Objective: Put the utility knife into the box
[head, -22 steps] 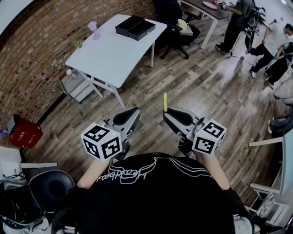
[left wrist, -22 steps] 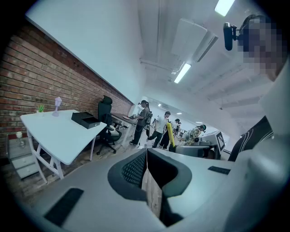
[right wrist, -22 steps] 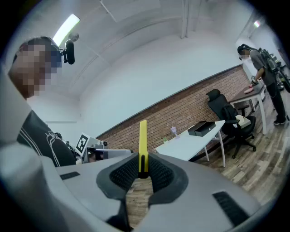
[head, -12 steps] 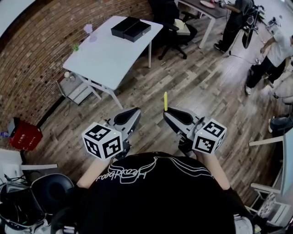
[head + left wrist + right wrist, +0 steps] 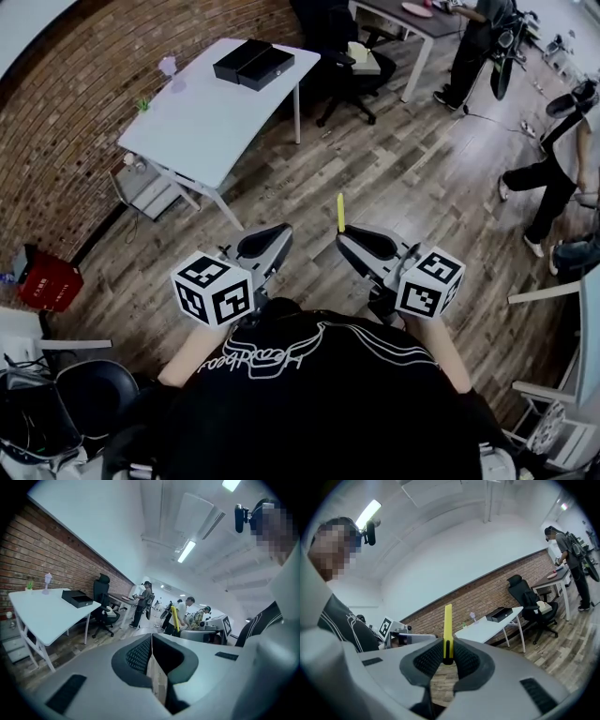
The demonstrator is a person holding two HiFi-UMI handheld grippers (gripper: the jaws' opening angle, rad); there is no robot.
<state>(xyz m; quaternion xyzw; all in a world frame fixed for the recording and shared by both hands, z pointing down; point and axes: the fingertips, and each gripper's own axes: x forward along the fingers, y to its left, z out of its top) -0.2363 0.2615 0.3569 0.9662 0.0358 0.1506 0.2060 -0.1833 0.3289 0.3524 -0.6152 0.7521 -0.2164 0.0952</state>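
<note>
My right gripper is shut on a yellow utility knife, which sticks up and forward from between its pads; in the right gripper view the utility knife stands upright in the right gripper. My left gripper hangs beside it with its jaws together and nothing between them, as the left gripper shows in its own view. The black open box sits on the far end of a white table, well ahead and to the left of both grippers.
Wooden floor lies between me and the table. A black office chair stands right of the table, a drawer unit under it. People move about at the right. A red crate sits by the brick wall.
Both grippers keep their pose with the knife held. The table and box have shifted slightly left and up in the head view; a person at the right has walked.
</note>
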